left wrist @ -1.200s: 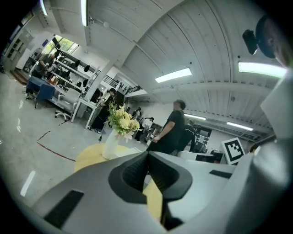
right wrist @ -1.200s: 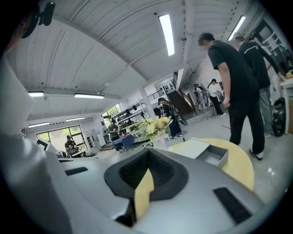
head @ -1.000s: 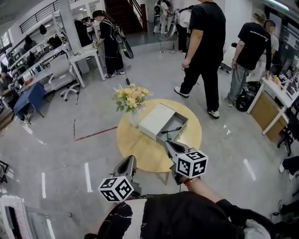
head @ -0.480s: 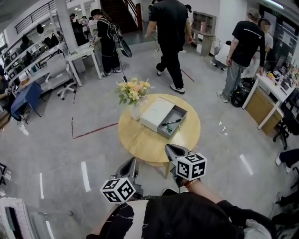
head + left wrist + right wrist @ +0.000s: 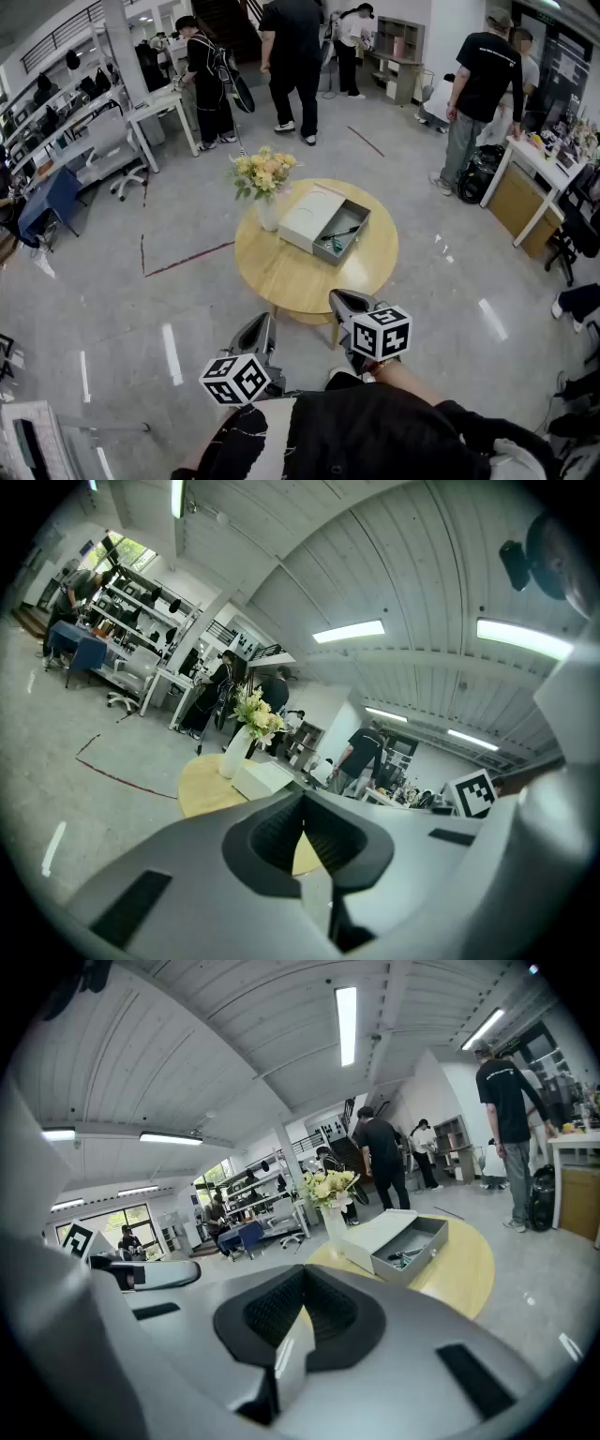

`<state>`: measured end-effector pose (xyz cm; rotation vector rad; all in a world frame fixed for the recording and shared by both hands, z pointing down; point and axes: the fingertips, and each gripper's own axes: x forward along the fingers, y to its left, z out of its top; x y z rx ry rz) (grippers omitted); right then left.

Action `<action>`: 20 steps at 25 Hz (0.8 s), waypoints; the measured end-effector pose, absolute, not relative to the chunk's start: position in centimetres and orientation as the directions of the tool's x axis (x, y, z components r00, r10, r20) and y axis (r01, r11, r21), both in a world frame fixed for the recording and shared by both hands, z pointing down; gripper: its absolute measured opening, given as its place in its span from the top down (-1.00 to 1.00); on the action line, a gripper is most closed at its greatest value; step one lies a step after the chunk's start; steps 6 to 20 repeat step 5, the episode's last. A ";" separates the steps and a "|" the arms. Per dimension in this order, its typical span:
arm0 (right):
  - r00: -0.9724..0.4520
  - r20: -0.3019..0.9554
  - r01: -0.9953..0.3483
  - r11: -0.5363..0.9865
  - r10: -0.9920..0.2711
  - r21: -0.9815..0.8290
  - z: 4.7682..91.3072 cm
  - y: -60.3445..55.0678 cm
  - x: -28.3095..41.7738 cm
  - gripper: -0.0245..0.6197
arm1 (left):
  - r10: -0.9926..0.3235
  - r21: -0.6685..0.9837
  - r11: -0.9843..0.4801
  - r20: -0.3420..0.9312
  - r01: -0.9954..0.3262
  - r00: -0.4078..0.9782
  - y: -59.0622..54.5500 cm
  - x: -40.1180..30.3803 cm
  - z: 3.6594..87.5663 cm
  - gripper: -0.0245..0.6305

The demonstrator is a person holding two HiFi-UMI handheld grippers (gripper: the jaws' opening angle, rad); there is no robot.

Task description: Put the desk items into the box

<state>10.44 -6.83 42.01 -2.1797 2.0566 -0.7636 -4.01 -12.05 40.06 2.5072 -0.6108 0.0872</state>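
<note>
A grey box (image 5: pixel 349 233) lies open on the round wooden table (image 5: pixel 300 277), with its white lid (image 5: pixel 307 217) beside it. Inside the box lie a dark pen (image 5: pixel 342 232) and a small green item (image 5: pixel 334 246). My left gripper (image 5: pixel 262 324) and right gripper (image 5: pixel 338 300) hang short of the table's near edge, both shut and empty. In the right gripper view the box (image 5: pixel 412 1244) shows beyond the closed right gripper (image 5: pixel 305 1277). The left gripper (image 5: pixel 302 797) shows jaws that meet, with the lid (image 5: pixel 265 778) beyond them.
A white vase of yellow flowers (image 5: pixel 263 178) stands on the table's far left. Several people (image 5: pixel 291 56) stand or walk behind the table. Desks (image 5: pixel 164 108) line the left side and a counter (image 5: pixel 534 164) the right. Grey floor (image 5: pixel 141 309) surrounds the table.
Both grippers have drawn back from the table, which now lies farther off in the head view. The person in black behind the table has walked away to the far left.
</note>
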 end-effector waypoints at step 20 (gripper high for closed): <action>0.000 0.327 -0.922 -0.127 -0.945 -0.366 42.6 -6.0 10.0 0.91 | -0.400 0.496 -0.748 0.192 -0.441 0.896 -11.5 -4.5 40.2 0.90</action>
